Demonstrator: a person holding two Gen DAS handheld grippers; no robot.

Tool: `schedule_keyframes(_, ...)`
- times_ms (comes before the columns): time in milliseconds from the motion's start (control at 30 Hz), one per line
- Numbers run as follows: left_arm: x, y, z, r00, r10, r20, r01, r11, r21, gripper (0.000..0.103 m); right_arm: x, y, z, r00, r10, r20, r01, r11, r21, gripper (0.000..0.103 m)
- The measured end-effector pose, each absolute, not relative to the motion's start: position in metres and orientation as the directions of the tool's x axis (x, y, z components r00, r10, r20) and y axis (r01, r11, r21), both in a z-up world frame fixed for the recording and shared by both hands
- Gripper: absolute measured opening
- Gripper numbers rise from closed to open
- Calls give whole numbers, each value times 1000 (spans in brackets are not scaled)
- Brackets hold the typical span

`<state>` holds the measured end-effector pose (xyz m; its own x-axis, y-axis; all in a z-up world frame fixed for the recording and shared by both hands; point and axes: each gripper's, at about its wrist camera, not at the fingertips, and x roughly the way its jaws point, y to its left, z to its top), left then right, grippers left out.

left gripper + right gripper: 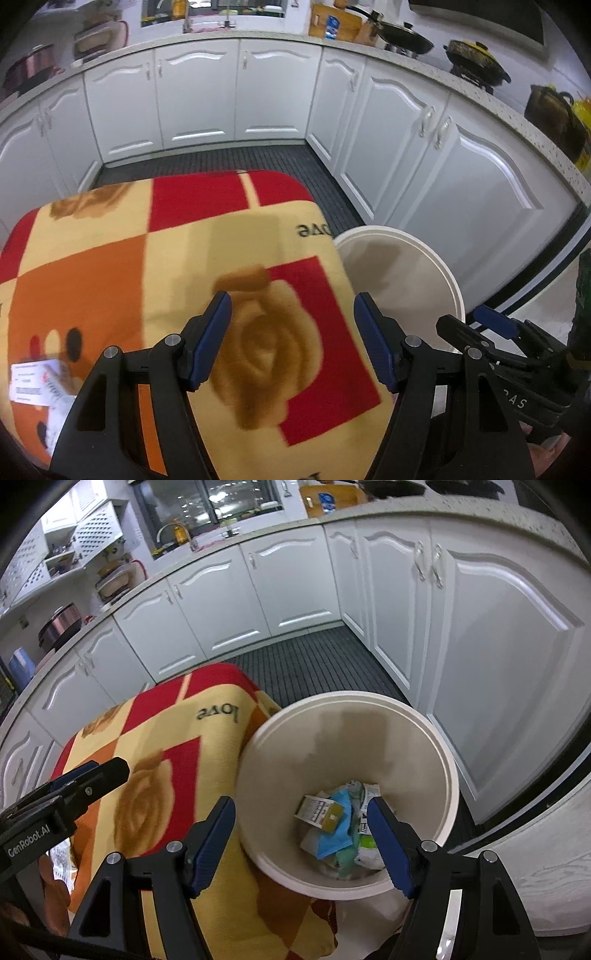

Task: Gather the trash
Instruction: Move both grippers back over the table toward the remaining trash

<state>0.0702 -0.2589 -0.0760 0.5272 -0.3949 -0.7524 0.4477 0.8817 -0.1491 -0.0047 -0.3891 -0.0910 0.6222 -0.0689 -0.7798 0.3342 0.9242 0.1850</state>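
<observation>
**Next up: last paper scrap on the worktop**

Right tongs hang spread wide and empty over the white bin, which stands just right of the blanket-covered worktop. Bin already holds a small carton, blue wrapper and other packaging. Left tongs also spread, nothing held, over the rose print. Remaining trash looks like the white printed paper at the near-left edge. Suggest: left tongs drop low, straddle the paper's raised edge, pinch without snagging the blanket, lift clear, release over bin centre.
</observation>
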Motion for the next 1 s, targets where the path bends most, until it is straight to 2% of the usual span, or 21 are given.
schedule_keyframes(533, 61, -171, -58, 604, -314, -732, 359, 928, -102, 68, 8, -312, -70, 653, 14, -758, 172, 971, 166, 73)
schedule_keyframes(867, 60, -74, -66, 601, -200, -774, 241, 968, -63, 68, 21, -249, -75, 622, 138, -771, 16, 982, 188, 73)
schedule_keyframes(1000, 50, -25, -78, 591, -119, -798, 174, 985, -19, 68, 28, -224, -80, 597, 179, -782, -51, 981, 185, 73)
